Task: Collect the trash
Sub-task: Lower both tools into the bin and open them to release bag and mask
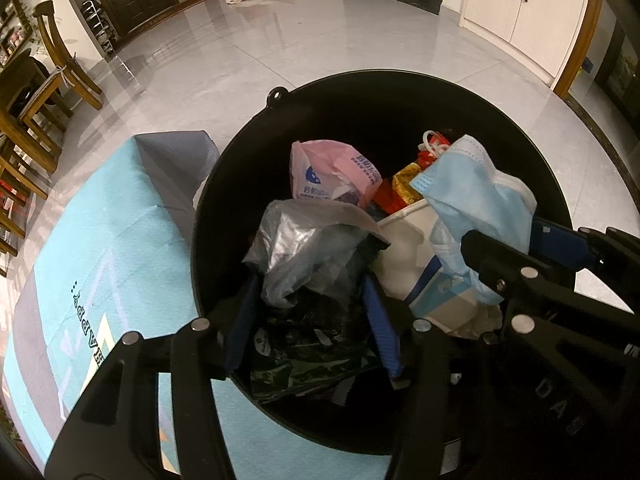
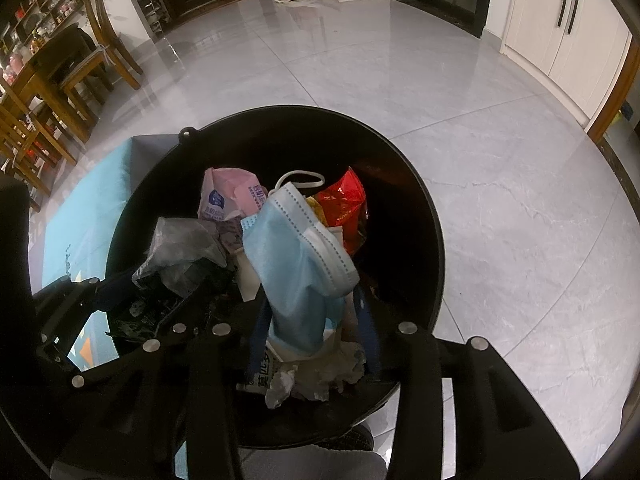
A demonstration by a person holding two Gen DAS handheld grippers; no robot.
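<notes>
A black trash bin (image 1: 400, 92) is seen standing on the grey floor (image 1: 360, 40), partly on the blue mat (image 1: 100, 240) by its left side. Both grippers are held over the open top of the bin. A crumpled grey plastic bag (image 1: 308, 248) is grasped by the left gripper (image 1: 312, 320), with the blue fingers (image 1: 240, 320) closed in on each side of it. A blue face mask (image 2: 296, 264) is grasped by the right gripper (image 2: 312, 340), along with some white crumpled paper (image 2: 316, 376) below it. The mask is held standing up, with its long side running up and away from the gripper, over the middle of the bin. Both pieces of trash are already above the bin, so the drop point lies straight below each gripper. Other trash is seen lower down inside: a pink wrapper (image 1: 336, 172) near the far wall and a red wrapper (image 2: 344, 208) to the right. The bag is nearer the left rim, and the mask is nearer the right rim. It is judged that the grippers only need to be opened next.
</notes>
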